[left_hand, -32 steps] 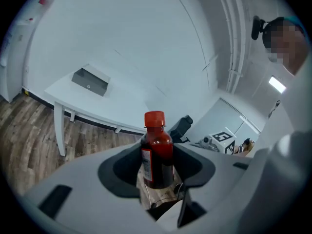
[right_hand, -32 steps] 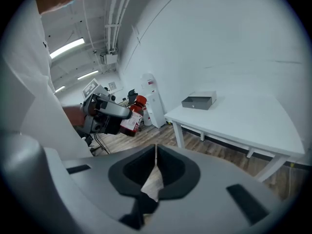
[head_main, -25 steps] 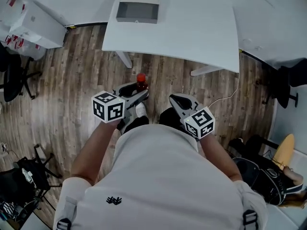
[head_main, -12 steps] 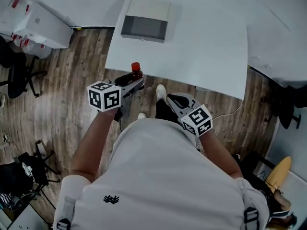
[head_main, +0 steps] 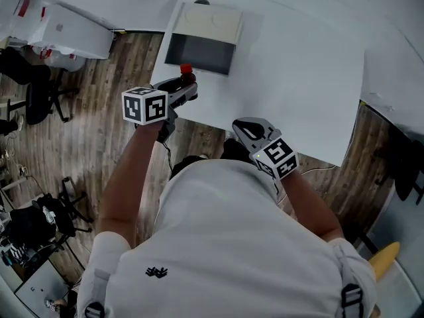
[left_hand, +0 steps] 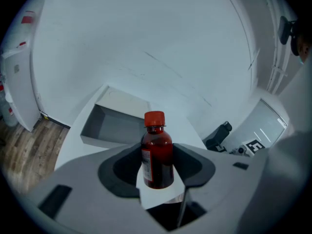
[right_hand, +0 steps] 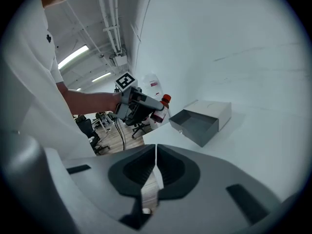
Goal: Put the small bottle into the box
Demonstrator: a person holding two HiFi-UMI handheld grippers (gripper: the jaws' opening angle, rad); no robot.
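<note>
The small bottle (left_hand: 157, 152) has dark red contents and a red cap (head_main: 186, 69). It stands upright between the jaws of my left gripper (head_main: 185, 87), which is shut on it at the body. The box (head_main: 202, 46) is grey inside with a pale lid part behind, open at the top, and lies on the white table (head_main: 298, 65). The bottle hangs over the table's near left edge, just short of the box (left_hand: 114, 123). My right gripper (head_main: 249, 130) is shut and holds nothing, at the table's near edge. In the right gripper view the bottle (right_hand: 163, 107) shows left of the box (right_hand: 200, 123).
The wooden floor (head_main: 99, 131) lies left of the table. Office chairs (head_main: 36, 98) and white cabinets (head_main: 66, 35) stand at the far left. A black device (left_hand: 217, 135) rests on the table to the right of the bottle.
Both grippers have moved up the picture from over the floor to the table's near edge. The bottle has travelled with the left gripper and now sits close to the box.
</note>
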